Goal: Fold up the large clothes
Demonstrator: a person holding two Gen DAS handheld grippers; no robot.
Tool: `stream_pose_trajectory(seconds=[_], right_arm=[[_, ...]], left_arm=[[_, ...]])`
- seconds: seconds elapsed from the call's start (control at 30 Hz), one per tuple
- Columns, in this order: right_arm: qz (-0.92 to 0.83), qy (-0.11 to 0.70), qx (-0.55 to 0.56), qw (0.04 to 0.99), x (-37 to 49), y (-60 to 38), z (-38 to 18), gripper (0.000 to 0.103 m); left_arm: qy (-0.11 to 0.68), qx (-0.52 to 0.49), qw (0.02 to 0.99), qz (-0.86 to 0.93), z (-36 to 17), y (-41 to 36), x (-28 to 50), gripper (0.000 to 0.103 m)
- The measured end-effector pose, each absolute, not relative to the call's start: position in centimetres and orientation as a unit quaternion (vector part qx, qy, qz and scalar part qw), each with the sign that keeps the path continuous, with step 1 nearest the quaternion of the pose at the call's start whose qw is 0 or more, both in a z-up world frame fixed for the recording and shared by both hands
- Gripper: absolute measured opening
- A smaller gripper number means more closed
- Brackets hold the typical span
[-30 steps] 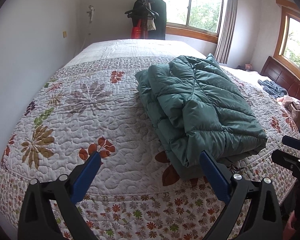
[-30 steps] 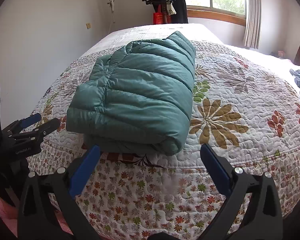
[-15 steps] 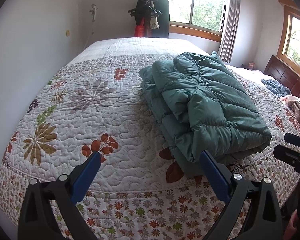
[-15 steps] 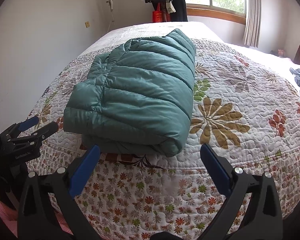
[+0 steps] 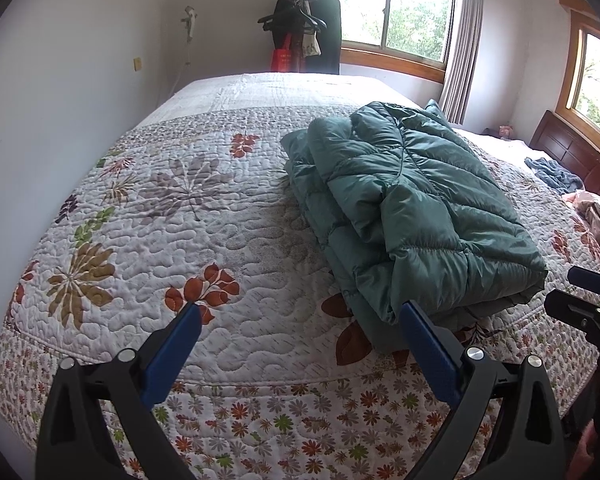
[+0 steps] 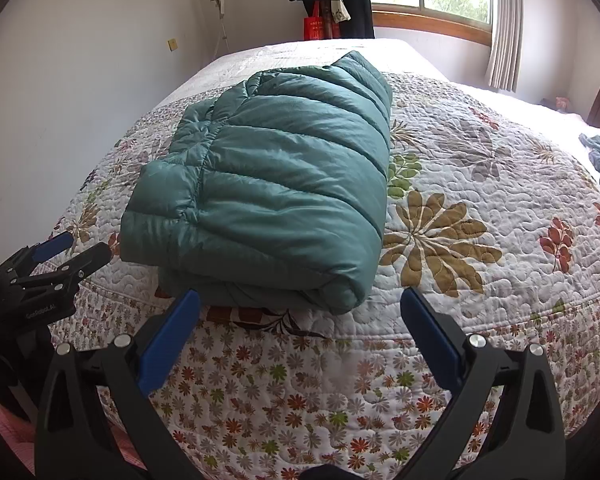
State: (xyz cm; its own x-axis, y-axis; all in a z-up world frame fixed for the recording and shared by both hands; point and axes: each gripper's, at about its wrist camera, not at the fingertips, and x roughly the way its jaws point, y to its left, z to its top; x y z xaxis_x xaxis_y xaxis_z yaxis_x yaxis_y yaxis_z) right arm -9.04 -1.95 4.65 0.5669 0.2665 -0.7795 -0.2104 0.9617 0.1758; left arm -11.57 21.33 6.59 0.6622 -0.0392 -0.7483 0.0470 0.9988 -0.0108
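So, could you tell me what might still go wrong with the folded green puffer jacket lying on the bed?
1. The folded green puffer jacket lies near the edge of the floral quilted bedspread; a nudge could slide it off.
2. Its puffy layers look springy, so the fold may loosen, as both the left gripper and the right gripper are open and clear of it.

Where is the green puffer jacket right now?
The green puffer jacket lies folded on the floral quilt near the bed's front edge, ahead of both open grippers and touching neither.
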Motion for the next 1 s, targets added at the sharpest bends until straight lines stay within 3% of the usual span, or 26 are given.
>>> stream_pose_trajectory(seconds=[1.0], right_arm=[[0.142,0.451,0.029,0.881,-8.67,-2.03,4.49,0.100]], left_arm=[[0.410,0.007,0.912,-0.025,6.54,21.19,-11.55,0.099]])
